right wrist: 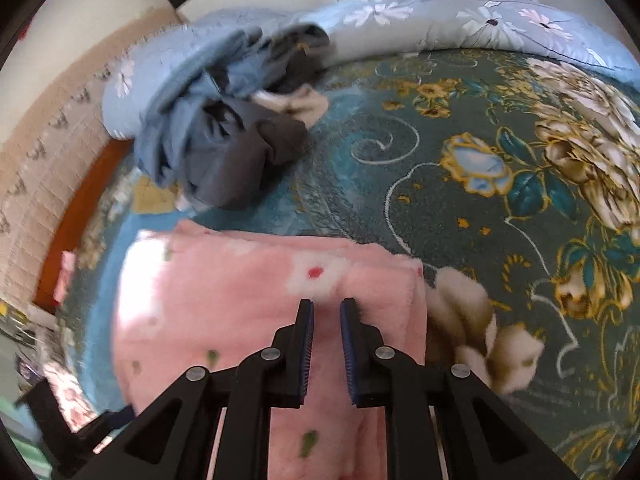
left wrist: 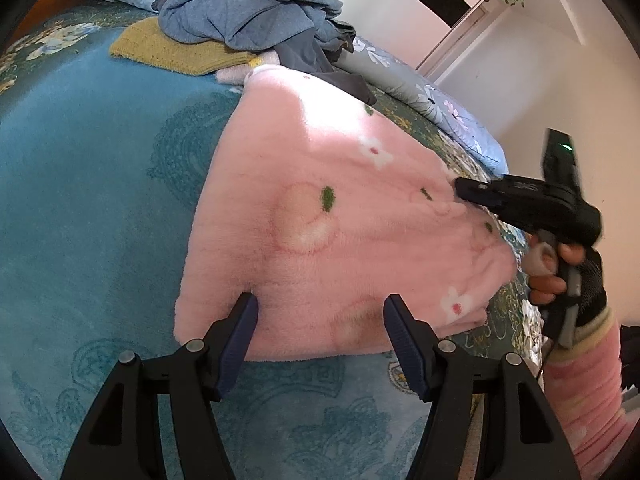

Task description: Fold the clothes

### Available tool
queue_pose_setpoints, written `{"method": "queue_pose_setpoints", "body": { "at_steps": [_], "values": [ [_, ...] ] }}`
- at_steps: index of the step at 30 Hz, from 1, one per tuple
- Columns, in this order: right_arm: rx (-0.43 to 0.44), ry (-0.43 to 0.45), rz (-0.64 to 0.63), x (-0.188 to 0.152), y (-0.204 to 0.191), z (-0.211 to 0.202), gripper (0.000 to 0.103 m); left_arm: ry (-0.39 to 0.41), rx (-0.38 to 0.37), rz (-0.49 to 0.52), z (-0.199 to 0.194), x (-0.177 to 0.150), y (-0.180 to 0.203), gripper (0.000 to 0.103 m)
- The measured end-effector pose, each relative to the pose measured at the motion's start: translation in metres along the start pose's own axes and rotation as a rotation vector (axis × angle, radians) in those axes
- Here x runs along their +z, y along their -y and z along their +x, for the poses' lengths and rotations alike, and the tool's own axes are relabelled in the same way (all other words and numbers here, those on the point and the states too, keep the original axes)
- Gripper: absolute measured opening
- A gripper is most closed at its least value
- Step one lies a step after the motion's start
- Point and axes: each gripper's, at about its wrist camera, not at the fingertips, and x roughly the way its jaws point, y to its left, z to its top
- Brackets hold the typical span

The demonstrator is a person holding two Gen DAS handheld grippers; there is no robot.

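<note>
The fleece garment (left wrist: 320, 216) lies on the bed cover (left wrist: 88, 184), clothes pile (left wrist: 248, 12) behind it (against the pillows).

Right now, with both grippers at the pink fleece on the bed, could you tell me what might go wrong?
1. The left gripper is open over the pink fleece, so that edge could slump if lifted.
2. The right gripper has only a narrow gap and may pinch just the top layer.
3. The unfolded clothes pile lies close behind and could snag.

Both grippers are black plastic with dark blue ribbed pads and round silver screws at the finger joints: the left gripper (left wrist: 320, 316) and the right gripper (right wrist: 326, 320). The person's right hand (left wrist: 560, 272) wears a black fingerless glove; the sleeve (left wrist: 584, 392) is pink fleece with a cream cuff.
</note>
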Motion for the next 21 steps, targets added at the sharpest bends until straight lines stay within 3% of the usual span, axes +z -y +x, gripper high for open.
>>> {"method": "queue_pose_setpoints", "body": {
  "at_steps": [2, 4, 5, 6, 8, 9, 13, 17, 21],
  "values": [
    [0.032, 0.050, -0.012, -0.011, -0.005, -0.021, 0.021, 0.010, -0.023, -0.004, -0.008, 0.002, 0.000, 0.066],
    [0.064, 0.085, 0.003, -0.024, 0.000, -0.037, 0.034, 0.040, -0.054, -0.004, -0.019, 0.011, -0.001, 0.066],
    [0.080, 0.099, 0.017, -0.030, 0.004, -0.044, 0.050, 0.064, -0.048, -0.005, -0.025, 0.018, -0.003, 0.066],
    [0.100, 0.110, 0.039, -0.037, 0.010, -0.049, 0.059, 0.076, -0.032, -0.011, -0.027, 0.023, -0.006, 0.067],
    [0.182, 0.109, 0.148, -0.047, 0.031, -0.047, 0.065, 0.085, 0.003, -0.042, -0.027, 0.032, -0.016, 0.067],
    [0.212, 0.101, 0.197, -0.050, 0.039, -0.043, 0.073, 0.083, 0.022, -0.067, -0.026, 0.037, -0.023, 0.067],
    [0.264, 0.055, 0.353, -0.057, 0.066, -0.020, 0.081, 0.015, 0.004, -0.166, -0.008, 0.050, -0.051, 0.069],
    [0.324, 0.042, 0.370, -0.061, 0.068, -0.008, 0.103, -0.052, -0.068, -0.248, 0.016, 0.060, -0.070, 0.074],
    [0.384, 0.029, 0.387, -0.065, 0.071, 0.005, 0.103, -0.105, -0.105, -0.262, 0.041, 0.065, -0.071, 0.083]
  ]
}}
